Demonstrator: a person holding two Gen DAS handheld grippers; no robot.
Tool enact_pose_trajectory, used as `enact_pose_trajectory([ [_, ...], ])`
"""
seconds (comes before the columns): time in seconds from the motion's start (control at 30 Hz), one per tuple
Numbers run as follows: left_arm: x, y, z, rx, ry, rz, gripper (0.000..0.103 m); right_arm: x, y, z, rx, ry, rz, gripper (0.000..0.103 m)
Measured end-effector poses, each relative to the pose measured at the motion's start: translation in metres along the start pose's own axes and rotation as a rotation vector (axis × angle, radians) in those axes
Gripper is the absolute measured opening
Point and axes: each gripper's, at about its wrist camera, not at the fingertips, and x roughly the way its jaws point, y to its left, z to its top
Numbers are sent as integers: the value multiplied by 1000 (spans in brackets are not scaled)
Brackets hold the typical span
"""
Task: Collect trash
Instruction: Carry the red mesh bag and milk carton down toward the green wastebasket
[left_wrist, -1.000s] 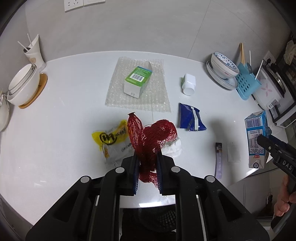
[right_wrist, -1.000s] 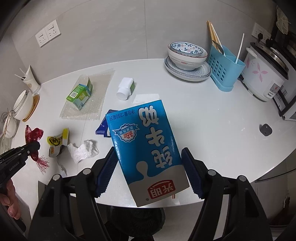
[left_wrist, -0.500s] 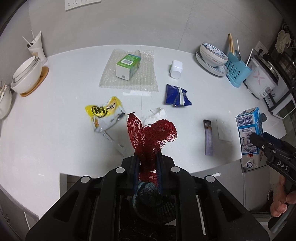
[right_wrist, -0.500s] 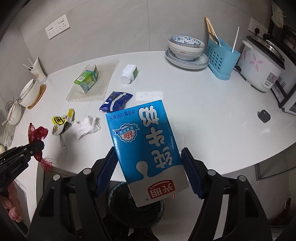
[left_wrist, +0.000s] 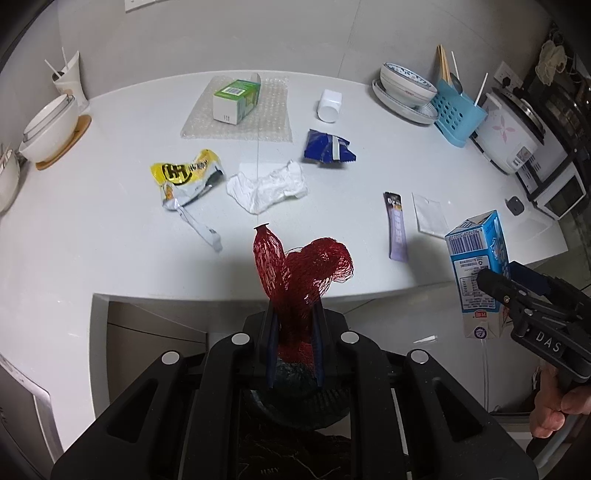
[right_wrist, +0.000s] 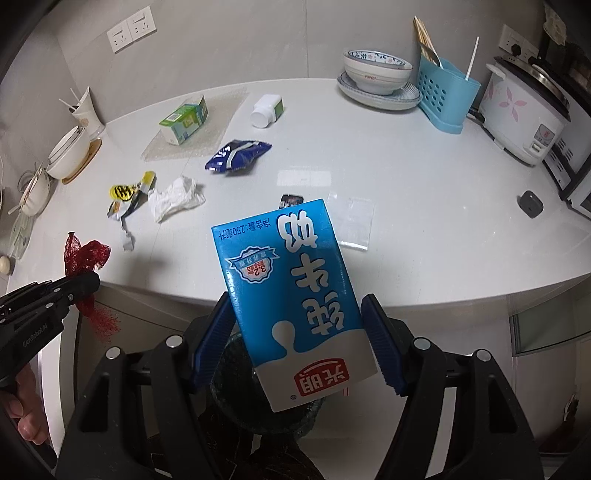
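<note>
Red plastic mesh netting (left_wrist: 301, 273) sits pinched in my left gripper (left_wrist: 293, 343), off the white counter's (left_wrist: 110, 229) six o'clock edge; my right gripper (right_wrist: 295, 343) clamps the blue-and-white milk carton (right_wrist: 291, 295) above a dark round bin (right_wrist: 236, 398), crumpled white tissue (left_wrist: 266, 186) lying at twelve

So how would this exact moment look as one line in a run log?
left gripper: shut on red net | right gripper: shut on milk carton | both off the table edge, above bin | wrappers, tissue on table
</note>
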Motion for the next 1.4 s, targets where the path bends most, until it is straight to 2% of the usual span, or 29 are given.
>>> enact_pose_trajectory([
  [0.43,34,-8,-48,2,33,-22,13,23,-5,-40,-13,35,-8,67],
  [0.87,78,-6,-84,10,54,-18,13,66,-2,-81,-24,93,32,67],
  [1.03,104,0,-98,-4,83,-62,13,87,-1,-97,-24,120,37,67],
  [1.4,153,-5,-125,30,160,-43,13,127,-7,-130,-3,190,12,67],
])
